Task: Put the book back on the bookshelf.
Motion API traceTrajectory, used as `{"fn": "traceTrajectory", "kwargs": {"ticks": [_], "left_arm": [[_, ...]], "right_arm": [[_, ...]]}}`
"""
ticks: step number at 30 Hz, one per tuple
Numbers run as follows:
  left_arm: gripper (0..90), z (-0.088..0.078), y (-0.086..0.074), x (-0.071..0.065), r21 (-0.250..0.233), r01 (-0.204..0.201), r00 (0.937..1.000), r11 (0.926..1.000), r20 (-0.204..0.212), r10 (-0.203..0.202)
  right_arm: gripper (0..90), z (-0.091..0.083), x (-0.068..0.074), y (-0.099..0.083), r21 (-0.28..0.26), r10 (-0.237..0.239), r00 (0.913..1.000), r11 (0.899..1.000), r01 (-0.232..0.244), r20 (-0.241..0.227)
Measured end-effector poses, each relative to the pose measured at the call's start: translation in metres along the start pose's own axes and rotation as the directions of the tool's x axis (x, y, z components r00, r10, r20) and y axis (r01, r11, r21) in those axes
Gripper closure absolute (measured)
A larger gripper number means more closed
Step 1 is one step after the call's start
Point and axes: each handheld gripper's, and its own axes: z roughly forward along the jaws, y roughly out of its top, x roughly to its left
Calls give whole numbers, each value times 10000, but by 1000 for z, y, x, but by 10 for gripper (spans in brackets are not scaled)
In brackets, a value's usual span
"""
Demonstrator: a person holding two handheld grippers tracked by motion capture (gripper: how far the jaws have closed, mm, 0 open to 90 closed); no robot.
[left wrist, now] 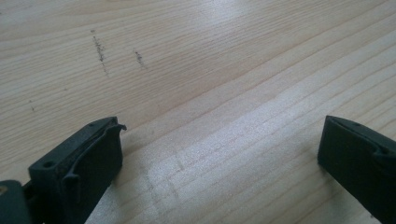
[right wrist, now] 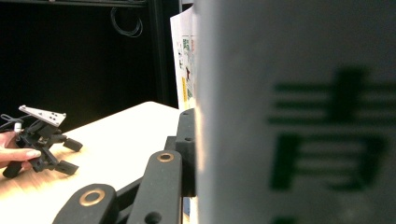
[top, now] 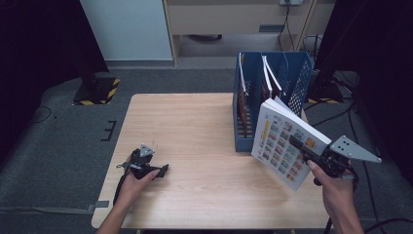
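The right tool (top: 298,146) is clamped on a thin white book with a grid of small coloured pictures on its cover (top: 282,141), held tilted in the air at the right of the high view, just in front of the blue perforated plastic file rack (top: 297,73) that stands at the upper right of the pale wooden worktop (top: 195,136). In the right gripper view one black jaw presses flat against the book's blurred white face (right wrist: 289,116).

This looks like the carrying step: the book is off the worktop and near the rack, either on its way in or just drawn out; which, I cannot tell. If it is going in, the next move calls for turning it upright and lining its edge with a free slot, since the rack's dividers and the papers already standing in it leave narrow gaps.

The left tool (top: 163,169) rests at the lower left of the high view with its jaws apart and bare wood (left wrist: 210,93) between them. The middle of the worktop offers broad room; the book's lower corner hangs near the worktop's right edge.
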Motion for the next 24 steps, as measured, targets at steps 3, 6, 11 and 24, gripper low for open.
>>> {"fn": "traceTrajectory", "kwargs": {"ticks": [3, 6, 11, 24], "left_arm": [[0, 0, 0, 0, -1, 1, 10000, 10000, 0, -1], [0, 0, 0, 0, 0, 5, 10000, 10000, -1, -5], [0, 0, 0, 0, -2, 4, 10000, 10000, 0, -4], [0, 1, 0, 0, 0, 14, 10000, 10000, -11, -14]], "right_arm": [[740, -4, -3, 0, -16, 64, 9999, 10000, -64, 84], [740, -6, -3, 0, -28, 75, 9999, 10000, -74, 143], [740, -11, -5, 1, -69, 96, 9997, 9999, -94, 225], [740, -22, -9, 10, -107, 133, 9990, 9999, -128, 437]]}}
